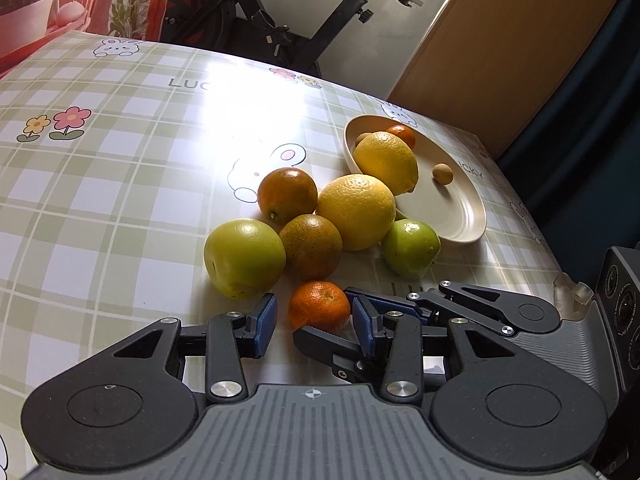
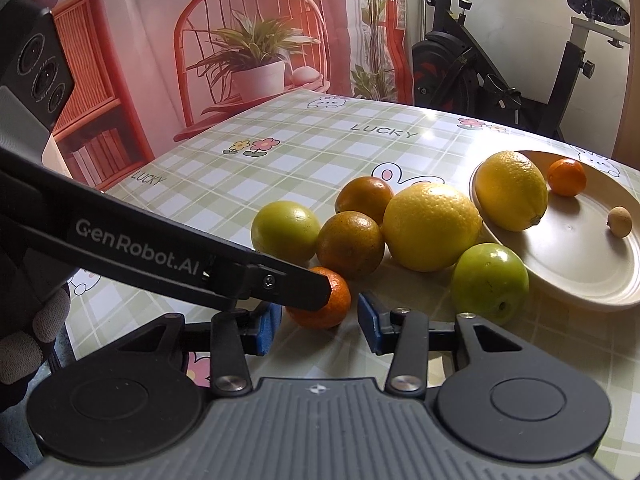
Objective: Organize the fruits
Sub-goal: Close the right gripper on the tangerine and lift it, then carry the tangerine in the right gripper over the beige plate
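mandarin [image 1: 319, 305] is framed between both parted grippers' pads, untouched. left gripper [image 1: 314, 320] and right gripper [image 2: 320, 320] are seen released, nothing grasped.

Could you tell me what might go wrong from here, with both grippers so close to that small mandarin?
1. The left gripper and right gripper both have open jaws around the same small mandarin; their fingers already overlap and could collide or knock it away.
2. The mandarin lies close to the dark orange and green apple; a nudge might set the loose pile rolling.
3. The plate sits near the table edge.
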{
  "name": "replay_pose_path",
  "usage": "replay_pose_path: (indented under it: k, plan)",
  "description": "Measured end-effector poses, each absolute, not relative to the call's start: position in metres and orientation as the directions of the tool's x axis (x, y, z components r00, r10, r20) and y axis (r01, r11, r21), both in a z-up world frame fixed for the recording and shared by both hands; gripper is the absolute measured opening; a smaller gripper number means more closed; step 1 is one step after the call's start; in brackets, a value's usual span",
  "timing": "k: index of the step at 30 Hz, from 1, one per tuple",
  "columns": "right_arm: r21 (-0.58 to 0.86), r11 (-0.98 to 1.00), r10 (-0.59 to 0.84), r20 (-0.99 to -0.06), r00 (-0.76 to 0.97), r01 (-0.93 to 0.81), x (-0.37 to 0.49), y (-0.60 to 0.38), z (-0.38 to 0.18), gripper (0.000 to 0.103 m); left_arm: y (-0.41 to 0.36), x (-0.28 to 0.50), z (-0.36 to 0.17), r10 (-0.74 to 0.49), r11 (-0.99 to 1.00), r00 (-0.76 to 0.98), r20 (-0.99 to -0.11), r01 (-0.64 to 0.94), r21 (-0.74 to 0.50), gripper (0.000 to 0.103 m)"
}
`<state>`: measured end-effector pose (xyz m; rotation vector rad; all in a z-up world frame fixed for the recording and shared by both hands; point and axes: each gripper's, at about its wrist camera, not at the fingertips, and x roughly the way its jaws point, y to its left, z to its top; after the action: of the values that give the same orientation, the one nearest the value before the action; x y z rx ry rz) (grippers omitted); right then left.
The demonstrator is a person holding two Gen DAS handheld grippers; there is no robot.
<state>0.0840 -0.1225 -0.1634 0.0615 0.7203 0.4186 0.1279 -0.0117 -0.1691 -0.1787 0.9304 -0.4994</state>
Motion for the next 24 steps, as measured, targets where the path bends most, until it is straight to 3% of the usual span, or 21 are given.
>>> replay_pose_path:
  k: [4, 24]
  plan:
    - [0.198, 0.914, 0.394, -0.632, 0.667, -0.353, 0.0849, -0.1202, -0.1656, 0.041, -0.0142, 0.1294, -0.1714, -0.481, 0.874, 0.498, -0.722, 0.339, -0.349, 0.043]
    - [0.232, 0.911, 0.409, -0.625, 0.665, -0.342, 0.0859, -0.1248, -0.168, 0.04, -0.02, 0.1281, -0.1785, -0.49, 0.867, 0.5, -0.714, 0.368, -0.336, 0.039]
